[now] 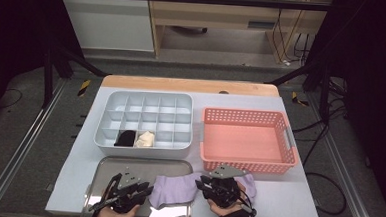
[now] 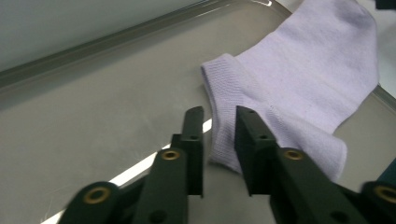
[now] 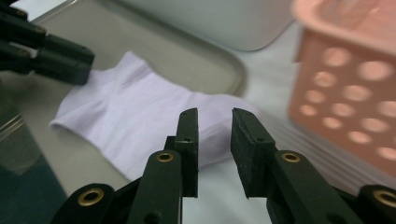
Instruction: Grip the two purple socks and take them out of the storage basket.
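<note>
Lilac sock (image 1: 177,189), soft ribbed knit, lies flat across smooth metal tray (image 1: 143,162).

You get even overhead light on the table (image 1: 286,203), with black surroundings at nine and three o'clock. Glare streaks the metal tray (image 2: 93,140) toward seven o'clock. The pink basket (image 3: 345,84) blurs at three o'clock; near jaws look soft.
</note>
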{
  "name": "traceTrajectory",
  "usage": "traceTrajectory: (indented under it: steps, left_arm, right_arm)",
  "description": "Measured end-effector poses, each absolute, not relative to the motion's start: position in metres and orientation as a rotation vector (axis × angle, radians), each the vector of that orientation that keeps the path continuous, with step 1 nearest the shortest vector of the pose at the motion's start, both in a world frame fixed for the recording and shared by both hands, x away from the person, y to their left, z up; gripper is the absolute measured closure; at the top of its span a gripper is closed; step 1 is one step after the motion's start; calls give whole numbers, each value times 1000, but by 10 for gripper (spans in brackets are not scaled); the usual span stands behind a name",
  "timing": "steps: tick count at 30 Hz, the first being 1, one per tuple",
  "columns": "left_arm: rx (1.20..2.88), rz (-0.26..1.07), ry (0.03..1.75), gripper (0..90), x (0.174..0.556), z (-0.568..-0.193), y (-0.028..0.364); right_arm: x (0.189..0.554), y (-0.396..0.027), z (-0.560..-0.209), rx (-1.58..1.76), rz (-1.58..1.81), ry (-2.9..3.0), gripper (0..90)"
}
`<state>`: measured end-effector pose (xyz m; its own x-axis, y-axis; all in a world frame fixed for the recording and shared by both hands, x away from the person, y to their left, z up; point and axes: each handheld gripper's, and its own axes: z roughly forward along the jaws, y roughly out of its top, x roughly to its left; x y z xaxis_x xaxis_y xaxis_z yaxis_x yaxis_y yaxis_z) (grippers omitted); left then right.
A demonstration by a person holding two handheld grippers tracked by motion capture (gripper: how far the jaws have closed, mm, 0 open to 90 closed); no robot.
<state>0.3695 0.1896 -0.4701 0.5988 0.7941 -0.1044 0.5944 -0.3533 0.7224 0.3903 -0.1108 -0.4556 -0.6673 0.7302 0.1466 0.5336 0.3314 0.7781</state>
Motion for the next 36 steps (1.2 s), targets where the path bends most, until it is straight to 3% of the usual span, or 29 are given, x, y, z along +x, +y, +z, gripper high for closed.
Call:
traceTrajectory:
  steps: [4, 11, 15, 23, 32, 36]
  left_arm:
    - [2066, 347, 1095, 628, 369, -470, 191]
    - [2108, 376, 1061, 574, 361, -471, 189]
    - [2126, 389, 1077, 659, 362, -473, 189]
    - [2118, 373, 1084, 807, 365, -473, 191]
    - [2119, 395, 1062, 825, 368, -474, 188]
    - [2112, 385, 1054, 816, 370, -475, 189]
  right_arm:
    - [395, -118, -460, 1201, 1218, 2331, 719]
    - [406, -108, -475, 1229, 1182, 2369, 692]
    - [408, -96, -483, 1201, 1173, 2400, 704]
    - [406, -97, -480, 1210, 1125, 2415, 894]
    - [392, -119, -469, 1209, 1166, 2399, 894]
    - [397, -113, -472, 1214, 1128, 2371, 752]
